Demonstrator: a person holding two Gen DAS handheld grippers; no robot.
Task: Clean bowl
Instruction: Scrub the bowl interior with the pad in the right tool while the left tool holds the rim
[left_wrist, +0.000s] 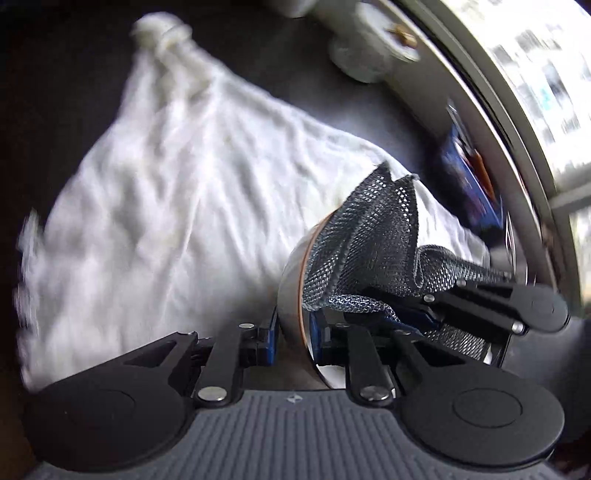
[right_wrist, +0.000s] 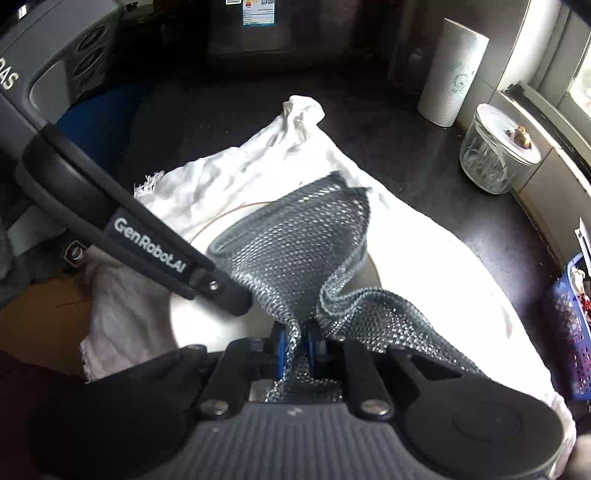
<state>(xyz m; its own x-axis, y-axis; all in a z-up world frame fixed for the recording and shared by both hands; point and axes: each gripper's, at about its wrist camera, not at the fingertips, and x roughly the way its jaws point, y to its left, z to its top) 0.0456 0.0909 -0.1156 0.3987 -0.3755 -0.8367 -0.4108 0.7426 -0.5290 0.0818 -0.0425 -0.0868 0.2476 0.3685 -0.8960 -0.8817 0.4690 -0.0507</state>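
Note:
My left gripper (left_wrist: 291, 341) is shut on the rim of a white bowl with a thin orange line (left_wrist: 291, 280), held on edge above a white cloth (left_wrist: 166, 192). My right gripper (right_wrist: 297, 343) is shut on a grey mesh scrubbing cloth (right_wrist: 295, 251), which drapes into the bowl (right_wrist: 207, 325). In the left wrist view the mesh cloth (left_wrist: 369, 236) hangs over the bowl and the right gripper's fingers (left_wrist: 480, 299) come in from the right. In the right wrist view the left gripper's arm (right_wrist: 147, 240) crosses from the left.
A dark countertop (right_wrist: 406, 147) lies under the white cloth (right_wrist: 258, 162). A paper towel roll (right_wrist: 452, 70) and a glass jar (right_wrist: 491, 155) stand at the back right by the window. A blue basket (right_wrist: 569, 325) is at the right edge.

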